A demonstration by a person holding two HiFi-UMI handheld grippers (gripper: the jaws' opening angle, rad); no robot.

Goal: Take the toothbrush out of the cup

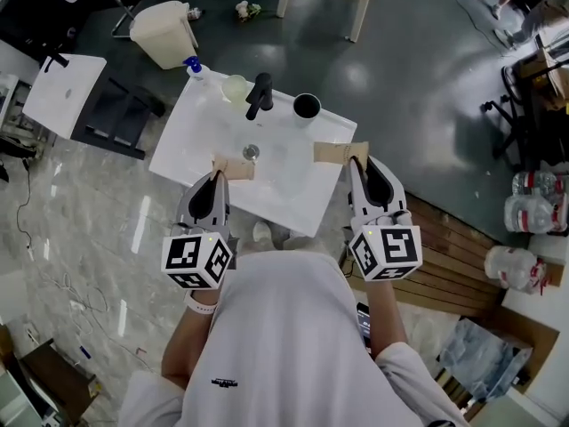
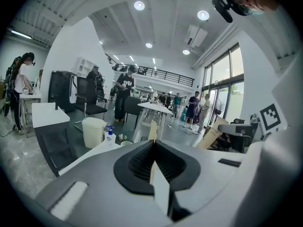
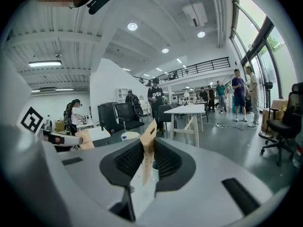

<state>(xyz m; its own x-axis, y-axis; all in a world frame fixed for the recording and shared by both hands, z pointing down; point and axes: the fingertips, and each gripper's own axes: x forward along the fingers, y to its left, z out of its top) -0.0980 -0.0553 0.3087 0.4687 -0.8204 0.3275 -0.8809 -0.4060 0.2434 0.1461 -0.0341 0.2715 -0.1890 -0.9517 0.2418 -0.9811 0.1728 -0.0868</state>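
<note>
A black cup (image 1: 306, 106) stands at the far right corner of the white sink top (image 1: 200, 123), beside the black faucet (image 1: 260, 94). No toothbrush shows in any view. My left gripper (image 1: 233, 168) hovers over the near left part of the basin and my right gripper (image 1: 340, 152) over its near right edge, both short of the cup. In the left gripper view the tan pads (image 2: 152, 130) lie together with nothing between them. The right gripper's pads (image 3: 150, 131) also meet in one strip, with nothing held.
A pale translucent cup (image 1: 235, 87) and a blue-capped bottle (image 1: 193, 68) stand at the sink's far left. A cream bin (image 1: 164, 32) sits on the floor beyond. A drain (image 1: 252, 151) marks the basin's middle. Wooden slats (image 1: 462, 256) lie to the right. People stand far off.
</note>
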